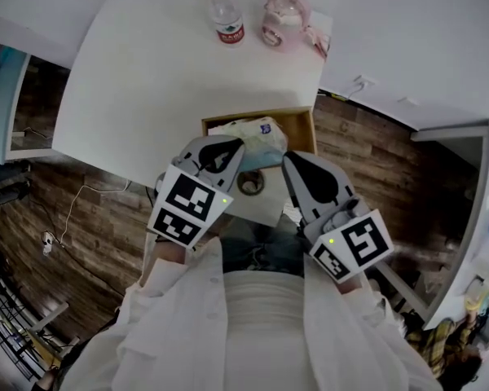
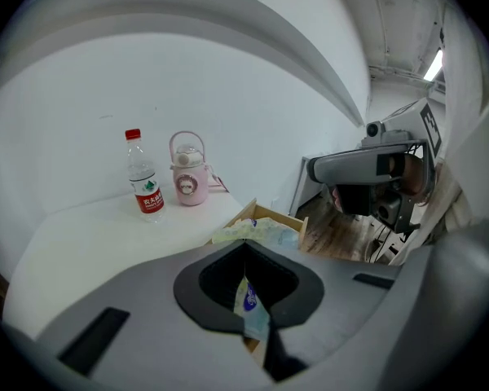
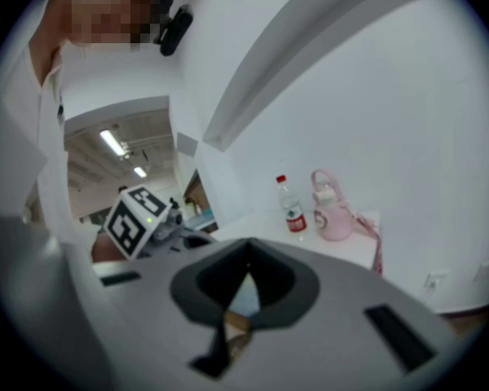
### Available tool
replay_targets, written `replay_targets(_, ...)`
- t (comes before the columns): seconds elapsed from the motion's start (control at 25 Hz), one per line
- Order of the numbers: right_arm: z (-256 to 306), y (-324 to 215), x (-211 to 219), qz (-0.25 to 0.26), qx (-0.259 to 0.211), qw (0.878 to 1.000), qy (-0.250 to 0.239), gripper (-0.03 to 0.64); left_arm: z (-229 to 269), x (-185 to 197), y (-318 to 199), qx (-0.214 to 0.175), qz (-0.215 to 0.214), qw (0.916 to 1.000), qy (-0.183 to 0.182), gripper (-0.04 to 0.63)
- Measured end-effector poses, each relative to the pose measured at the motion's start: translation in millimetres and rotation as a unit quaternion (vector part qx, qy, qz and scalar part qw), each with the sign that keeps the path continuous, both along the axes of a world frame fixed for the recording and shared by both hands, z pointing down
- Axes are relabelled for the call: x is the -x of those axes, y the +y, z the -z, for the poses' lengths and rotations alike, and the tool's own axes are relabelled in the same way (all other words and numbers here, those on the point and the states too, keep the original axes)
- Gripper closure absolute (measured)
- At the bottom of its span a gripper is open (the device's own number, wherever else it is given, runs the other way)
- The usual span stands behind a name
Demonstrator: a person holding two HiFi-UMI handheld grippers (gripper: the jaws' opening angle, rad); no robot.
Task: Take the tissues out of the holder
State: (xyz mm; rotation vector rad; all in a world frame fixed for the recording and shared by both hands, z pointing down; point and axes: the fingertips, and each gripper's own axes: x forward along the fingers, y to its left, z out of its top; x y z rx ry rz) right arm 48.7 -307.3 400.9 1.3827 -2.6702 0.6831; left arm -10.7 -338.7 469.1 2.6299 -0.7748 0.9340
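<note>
Blue-printed tissue pack, red-labelled bottle

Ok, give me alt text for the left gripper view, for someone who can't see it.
The left gripper is shut on the wrapper of a tissue pack lying in a wooden holder on a white table. Behind stand a water bottle and a pink jug; the right gripper shows at right.

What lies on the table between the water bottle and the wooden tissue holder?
Nothing: only bare white tabletop separates the water bottle from the wooden tissue holder, clearest in the head view; the pink jug stands aside.
</note>
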Motion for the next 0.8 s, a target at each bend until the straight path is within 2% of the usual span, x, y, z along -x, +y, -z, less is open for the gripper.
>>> replay_targets(0.2,15.0,-2.3,2.8,0.012,-0.024,1.0,0.009,0.606,23.7,0.6,-1.8,-0.038,0.014,0.9984,0.04,0.581)
replay_targets(0.4,37.9,-10.4,7.9,0.026,-0.058,0.998,0.018,0.606,51.3,4.1,-4.4,-0.065,0.039,0.9925,0.095,0.581)
replay_targets(0.64,68.5,-15.4,7.0,0.031,-0.099,0.994,0.025,0.607,84.3,10.4,-3.2,-0.069,0.069,0.9807,0.17,0.581)
replay_targets(0.8,84.0,-16.4,-2.0,0.023,-0.113,0.993,0.021,0.607,109.1,13.3,-5.9,-0.062,0.082,0.9667,0.234,0.581)
